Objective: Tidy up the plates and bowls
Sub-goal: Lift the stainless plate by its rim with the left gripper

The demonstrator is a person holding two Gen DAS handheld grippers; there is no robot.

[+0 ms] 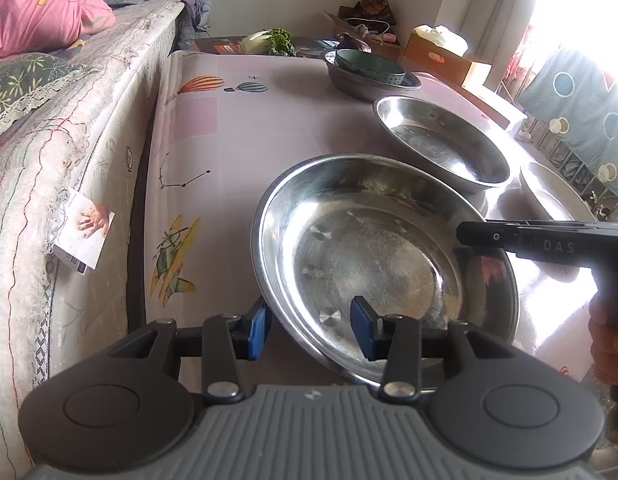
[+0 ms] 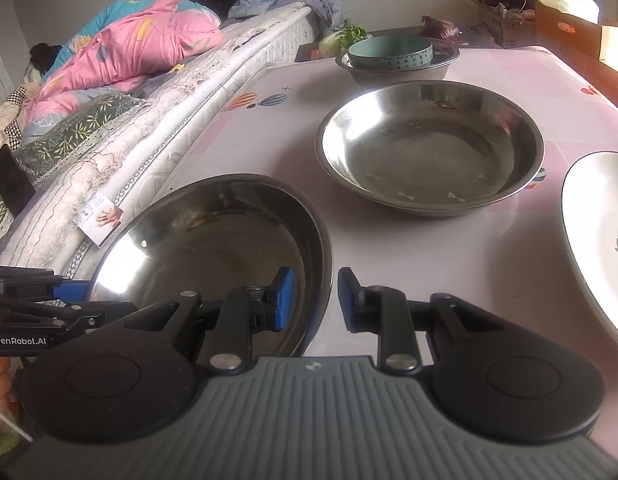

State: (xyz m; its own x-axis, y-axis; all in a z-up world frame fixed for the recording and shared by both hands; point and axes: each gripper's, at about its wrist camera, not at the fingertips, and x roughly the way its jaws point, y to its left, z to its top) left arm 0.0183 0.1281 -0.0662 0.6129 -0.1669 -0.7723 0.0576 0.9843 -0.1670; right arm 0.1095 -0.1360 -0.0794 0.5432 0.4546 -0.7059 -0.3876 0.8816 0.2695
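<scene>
A wide steel plate (image 1: 373, 256) (image 2: 213, 240) sits tilted at the table's near edge. My left gripper (image 1: 311, 330) is open, its blue pads straddling the plate's near-left rim. My right gripper (image 2: 315, 300) is open, its pads straddling the plate's right rim; it also shows in the left wrist view (image 1: 509, 236). A second steel plate (image 1: 441, 140) (image 2: 429, 148) lies flat behind it. A green bowl (image 2: 389, 54) (image 1: 369, 65) sits inside a steel basin (image 2: 397, 70) (image 1: 365, 82) at the far end. A white plate (image 2: 593, 232) (image 1: 549, 192) lies at the right.
The table (image 1: 229, 128) has a pink printed cloth. A mattress (image 1: 69, 140) with a pink quilt (image 2: 129, 48) runs along its left side. Vegetables (image 2: 345, 36) and cardboard boxes (image 2: 509, 12) sit beyond the far end.
</scene>
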